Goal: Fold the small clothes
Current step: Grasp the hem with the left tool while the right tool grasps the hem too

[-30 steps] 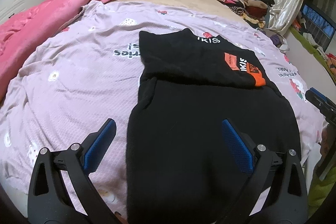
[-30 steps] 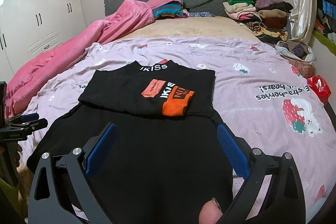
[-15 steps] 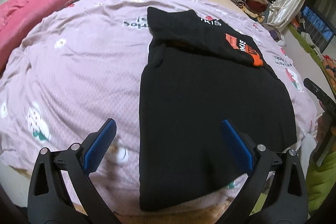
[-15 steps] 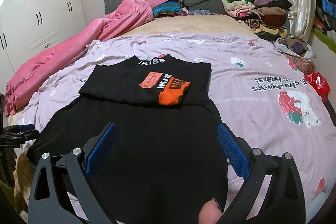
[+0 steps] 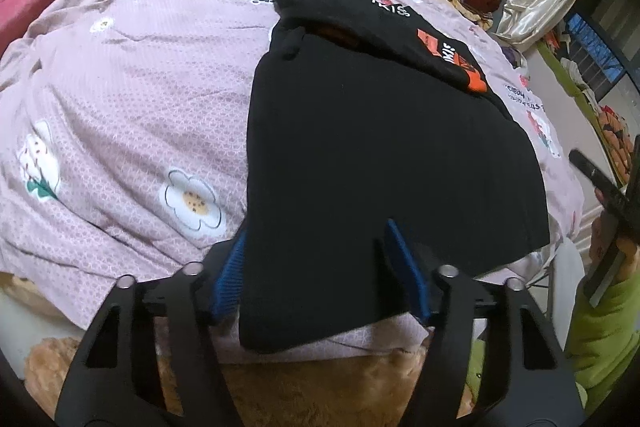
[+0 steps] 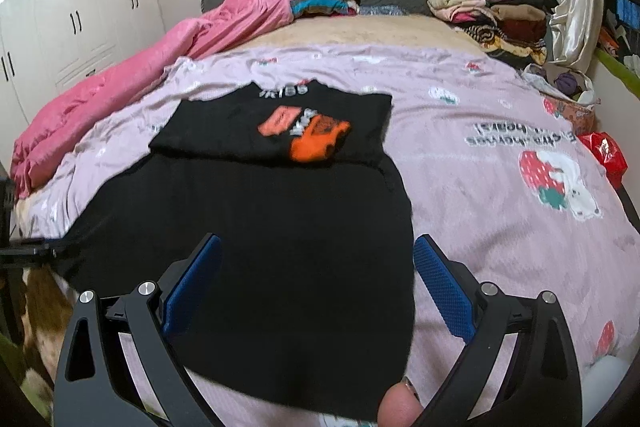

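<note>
At the near hem of the black shirt (image 5: 384, 163), we close the left gripper (image 5: 320, 267) squarely while the right gripper (image 6: 316, 287) gapes wide, empty.

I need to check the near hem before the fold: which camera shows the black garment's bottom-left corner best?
Left wrist. The black garment has that corner between the left gripper pads, whose jaws have just been closing. The right wrist view shows it only far left, partly cut off.
</note>
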`<state>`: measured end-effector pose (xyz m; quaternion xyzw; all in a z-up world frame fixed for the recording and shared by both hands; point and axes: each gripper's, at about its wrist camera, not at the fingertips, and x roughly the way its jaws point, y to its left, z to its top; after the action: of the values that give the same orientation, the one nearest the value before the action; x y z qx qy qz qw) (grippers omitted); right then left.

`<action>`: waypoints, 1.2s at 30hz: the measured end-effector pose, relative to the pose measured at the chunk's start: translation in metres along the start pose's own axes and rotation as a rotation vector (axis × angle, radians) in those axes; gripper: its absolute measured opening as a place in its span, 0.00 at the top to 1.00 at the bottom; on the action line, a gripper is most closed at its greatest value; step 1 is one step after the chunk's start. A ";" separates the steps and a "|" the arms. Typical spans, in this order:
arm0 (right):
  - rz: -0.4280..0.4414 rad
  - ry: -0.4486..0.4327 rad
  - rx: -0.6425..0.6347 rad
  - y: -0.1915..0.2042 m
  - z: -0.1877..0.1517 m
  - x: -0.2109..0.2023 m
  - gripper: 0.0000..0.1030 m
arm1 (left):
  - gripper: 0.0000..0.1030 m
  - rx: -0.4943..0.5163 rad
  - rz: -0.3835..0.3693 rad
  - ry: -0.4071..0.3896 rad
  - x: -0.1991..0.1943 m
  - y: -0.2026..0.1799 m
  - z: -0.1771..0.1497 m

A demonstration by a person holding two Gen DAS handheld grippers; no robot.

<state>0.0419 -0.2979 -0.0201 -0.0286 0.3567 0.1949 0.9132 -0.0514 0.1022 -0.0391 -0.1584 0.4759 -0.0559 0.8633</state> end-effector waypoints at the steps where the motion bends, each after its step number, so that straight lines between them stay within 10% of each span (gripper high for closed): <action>1: 0.001 0.016 -0.001 -0.002 -0.005 0.000 0.07 | 0.52 -0.004 -0.005 -0.001 0.000 0.001 0.000; 5: 0.012 0.085 0.007 -0.012 -0.025 0.000 0.08 | 0.72 -0.027 -0.004 0.012 0.007 0.008 0.000; 24: 0.087 0.283 0.124 -0.054 -0.087 0.023 0.62 | 0.74 -0.025 0.022 0.015 0.010 0.007 0.000; 28: 0.124 0.262 0.090 -0.049 -0.084 0.016 0.91 | 0.74 -0.027 0.033 0.014 0.011 0.005 0.001; 36: 0.186 0.088 0.102 -0.051 -0.053 -0.023 0.94 | 0.96 -0.030 0.012 -0.051 -0.010 0.002 0.006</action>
<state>0.0117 -0.3624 -0.0491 0.0429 0.4071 0.2591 0.8748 -0.0522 0.1081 -0.0289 -0.1700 0.4553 -0.0396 0.8731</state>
